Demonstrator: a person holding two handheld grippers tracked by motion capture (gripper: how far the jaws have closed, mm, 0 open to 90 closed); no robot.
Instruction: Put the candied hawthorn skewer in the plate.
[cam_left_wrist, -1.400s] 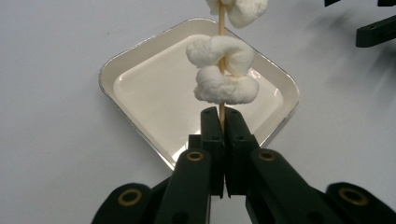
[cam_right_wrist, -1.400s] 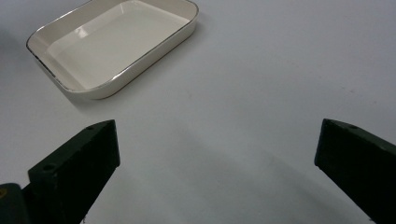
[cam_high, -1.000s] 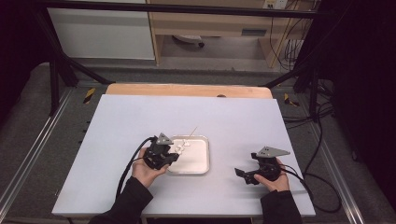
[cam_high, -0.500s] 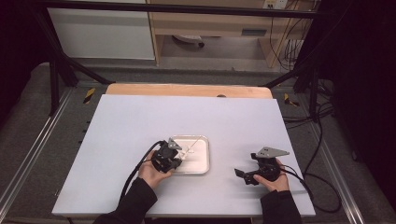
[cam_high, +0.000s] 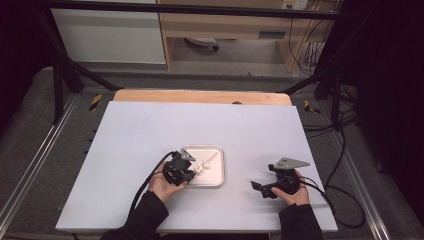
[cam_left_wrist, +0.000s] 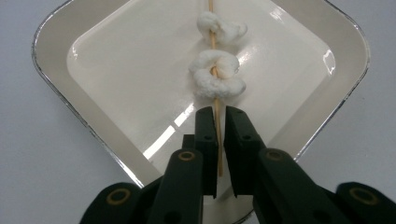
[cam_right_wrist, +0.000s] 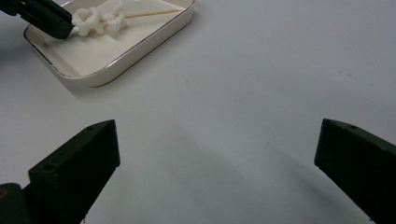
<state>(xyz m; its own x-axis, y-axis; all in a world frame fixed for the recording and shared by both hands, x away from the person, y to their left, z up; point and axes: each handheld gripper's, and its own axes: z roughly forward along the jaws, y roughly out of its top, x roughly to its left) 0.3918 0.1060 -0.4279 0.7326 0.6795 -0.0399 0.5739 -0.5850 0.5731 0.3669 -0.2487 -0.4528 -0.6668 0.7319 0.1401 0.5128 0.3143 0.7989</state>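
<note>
I am holding my left gripper (cam_left_wrist: 217, 126) low over the white tray (cam_left_wrist: 56, 60), and its two black jaws are standing on either side of the thin wooden stick (cam_left_wrist: 215, 116). The jaws have just been opening a little, so I am looking closely: there is a thin gap between each jaw and the stick, and the stick is lying between them but not being squeezed. So I am letting go of it, not holding it. The stick is lying in the tray with two white puffy pieces (cam_left_wrist: 217, 74) pushed onto it, one behind the other, just past my jaw tips. A moment ago my left gripper was sitting at the tray's left edge, and now it is reaching further in over the tray, as the high view shows (cam_high: 181, 169). I think this means the stick with its pieces is being set down in the tray, and my left hand's part of the job is nearly done. My right gripper (cam_right_wrist: 217, 154) is resting on the table (cam_high: 250, 125), well apart from the tray, with its jaws spread wide and nothing between them. It is waiting there, in the same spot as before, while my left one is doing the work.
</note>
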